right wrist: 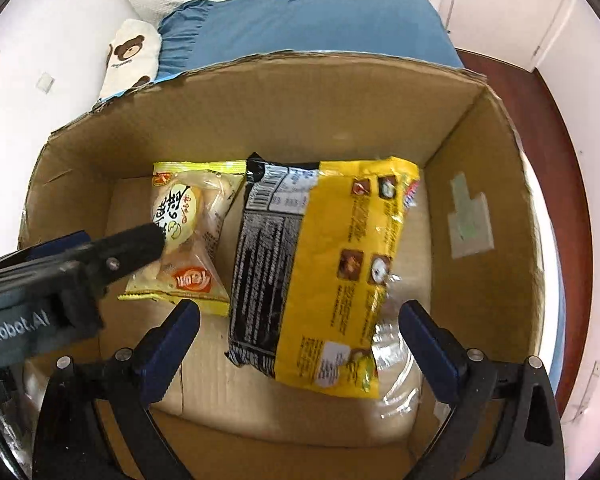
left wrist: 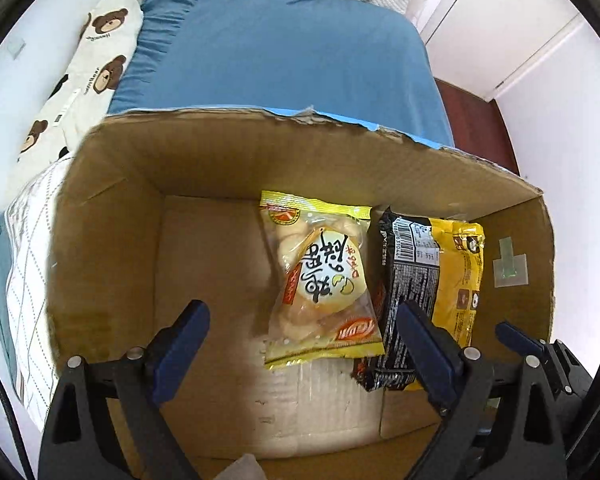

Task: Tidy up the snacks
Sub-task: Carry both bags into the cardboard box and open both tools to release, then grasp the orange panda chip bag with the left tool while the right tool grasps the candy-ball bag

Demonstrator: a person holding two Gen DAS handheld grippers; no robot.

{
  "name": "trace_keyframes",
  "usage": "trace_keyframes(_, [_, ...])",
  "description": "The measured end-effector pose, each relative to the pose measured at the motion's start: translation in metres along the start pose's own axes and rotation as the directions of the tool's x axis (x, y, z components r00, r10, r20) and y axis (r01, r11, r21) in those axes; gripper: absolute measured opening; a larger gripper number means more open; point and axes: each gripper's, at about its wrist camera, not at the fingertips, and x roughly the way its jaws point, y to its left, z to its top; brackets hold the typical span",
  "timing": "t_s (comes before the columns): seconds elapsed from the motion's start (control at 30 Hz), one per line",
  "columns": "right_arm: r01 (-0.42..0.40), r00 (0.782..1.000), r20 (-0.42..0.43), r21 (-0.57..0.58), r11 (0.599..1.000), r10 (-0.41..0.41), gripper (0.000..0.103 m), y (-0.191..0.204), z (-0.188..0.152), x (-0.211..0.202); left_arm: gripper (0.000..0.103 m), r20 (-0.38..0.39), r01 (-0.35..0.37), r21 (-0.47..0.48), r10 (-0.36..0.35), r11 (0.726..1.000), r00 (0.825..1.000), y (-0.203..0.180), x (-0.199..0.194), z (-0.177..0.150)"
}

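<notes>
Both cameras look steeply down into an open cardboard box (left wrist: pixel 112 208) with rough, torn top edges and a matte corrugated floor. It stands on a bed with a smooth blue sheet (left wrist: pixel 284 52); at the far left lies a cream pillow printed with brown bears (left wrist: pixel 100 40).

From left to right in the left wrist view, the left part of the box floor is bare. Then comes a glossy, partly clear yellow snack packet (left wrist: pixel 320 276) with pale rounded pieces showing through it and a round white label. Touching its right edge lies a larger, crinkly black-and-yellow noodle packet (left wrist: pixel 428 284), flat and rectangular, back side up with a barcode. A greenish tape patch (left wrist: pixel 510 266) is stuck to the right wall.

The left gripper (left wrist: pixel 304 312) hangs above the yellow packet, its blue-padded fingers spread wide and clear of it. The right gripper (right wrist: pixel 300 312) hangs above the noodle packet, its fingers also wide apart, with nothing pressed between them.
</notes>
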Motion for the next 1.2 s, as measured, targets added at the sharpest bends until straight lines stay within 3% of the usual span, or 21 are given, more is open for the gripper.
trace_keyframes(0.23, [0.013, 0.998, 0.065, 0.031, 0.999, -0.015, 0.101, -0.019, -0.035, -0.056, 0.096, 0.107, -0.057, 0.033, 0.053, 0.998, 0.993, 0.004, -0.039, -0.034])
trace_keyframes(0.43, [0.022, 0.989, 0.144, 0.026, 0.999, -0.026, 0.101, -0.013, -0.069, -0.097, 0.096, 0.189, -0.042, 0.024, 0.037, 0.999, 0.981, 0.014, -0.073, -0.069])
trace_keyframes(0.83, [0.057, 0.947, 0.314, 0.024, 0.998, -0.062, 0.101, -0.01, -0.129, -0.163, 0.096, 0.337, -0.051, 0.04, 0.034, 0.998, 0.941, 0.018, -0.141, -0.138])
trace_keyframes(1.07, [0.021, 0.93, 0.367, 0.029, 0.999, -0.03, 0.101, -0.006, -0.169, -0.194, 0.096, 0.369, -0.021, 0.036, 0.006, 0.999, 0.93, 0.025, -0.168, -0.172])
trace_keyframes(1.2, [-0.045, 0.936, 0.352, 0.024, 0.999, 0.034, 0.101, -0.004, -0.2, -0.198, 0.096, 0.347, -0.012, 0.016, 0.006, 1.0, 0.938, 0.043, -0.169, -0.202])
